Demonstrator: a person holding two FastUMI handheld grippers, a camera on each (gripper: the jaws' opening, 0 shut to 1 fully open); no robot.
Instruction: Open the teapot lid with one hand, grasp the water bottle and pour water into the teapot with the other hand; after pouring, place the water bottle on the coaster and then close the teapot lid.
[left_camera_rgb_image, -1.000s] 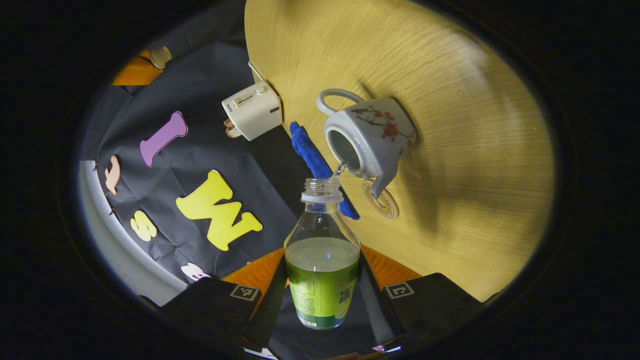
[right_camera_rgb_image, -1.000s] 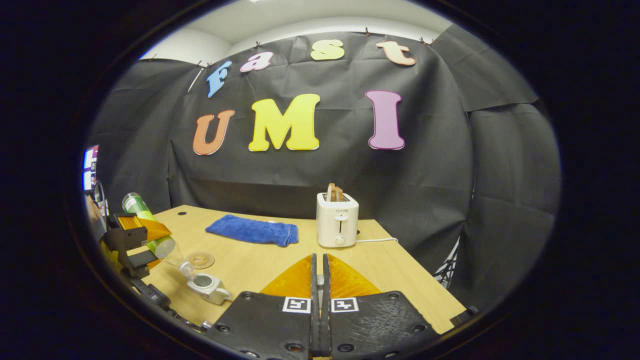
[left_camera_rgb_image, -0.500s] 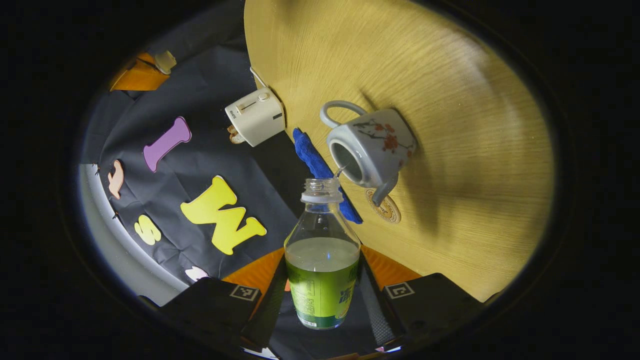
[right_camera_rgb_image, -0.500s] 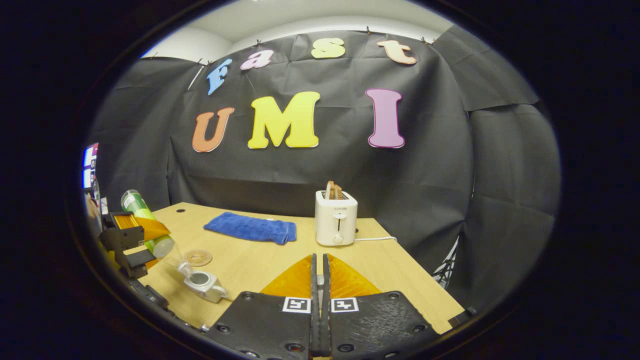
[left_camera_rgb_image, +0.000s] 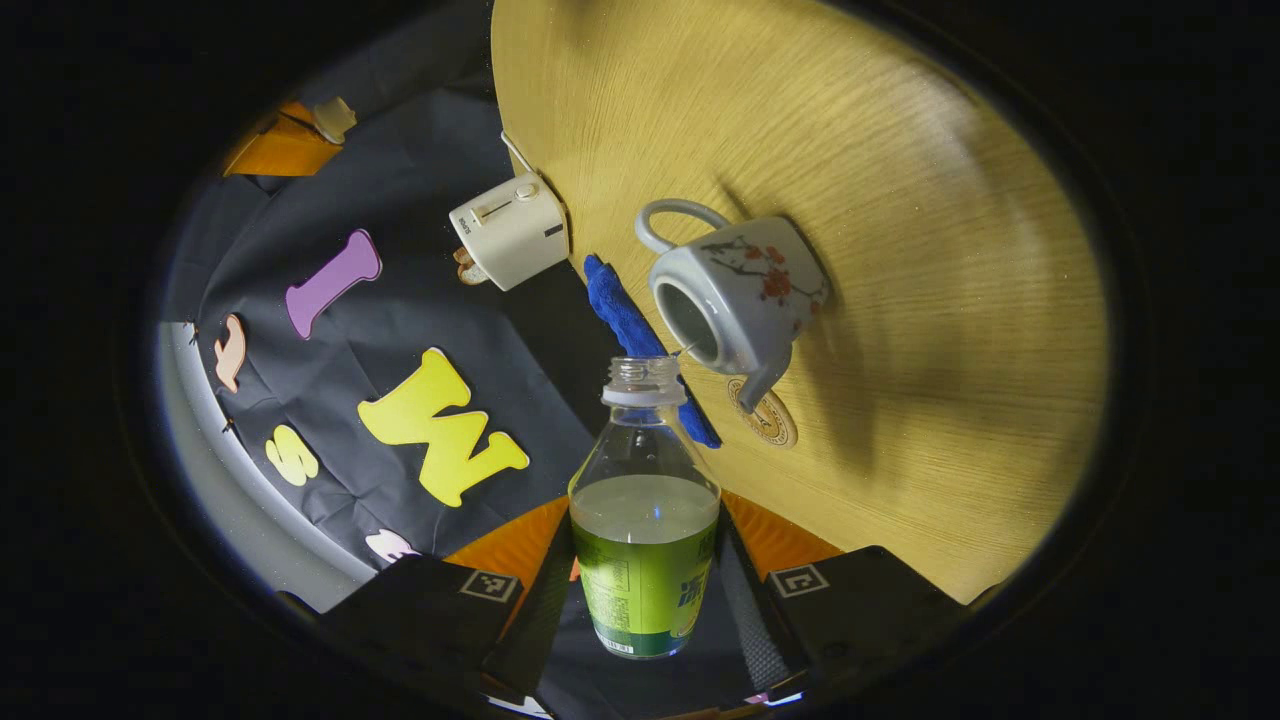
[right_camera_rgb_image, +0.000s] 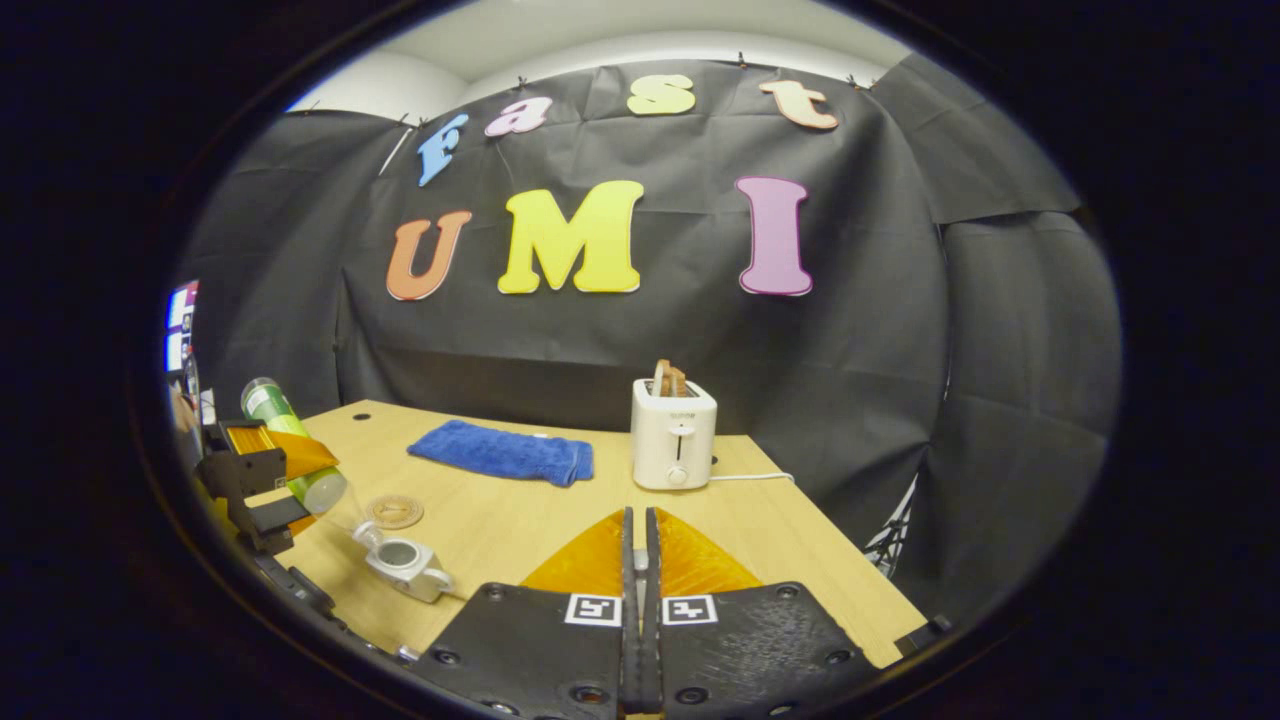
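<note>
Left gripper (left_camera_rgb_image: 645, 600) clamped on tilted water bottle (left_camera_rgb_image: 644, 540), bottle mouth just beside open teapot (left_camera_rgb_image: 738, 292) on table (left_camera_rgb_image: 900, 200), coaster (left_camera_rgb_image: 766, 418) near spout, right gripper (right_camera_rgb_image: 636, 600) with its 2 fingers pressed together, what it holds cannot be told.

Both views are sharp at the centre and bend strongly toward the rim, where they darken. In the left gripper view the tabletop (left_camera_rgb_image: 900, 200) is warmly lit, and the teapot (left_camera_rgb_image: 745, 290) casts a soft shadow. The right gripper view is evenly lit, without glare.
</note>
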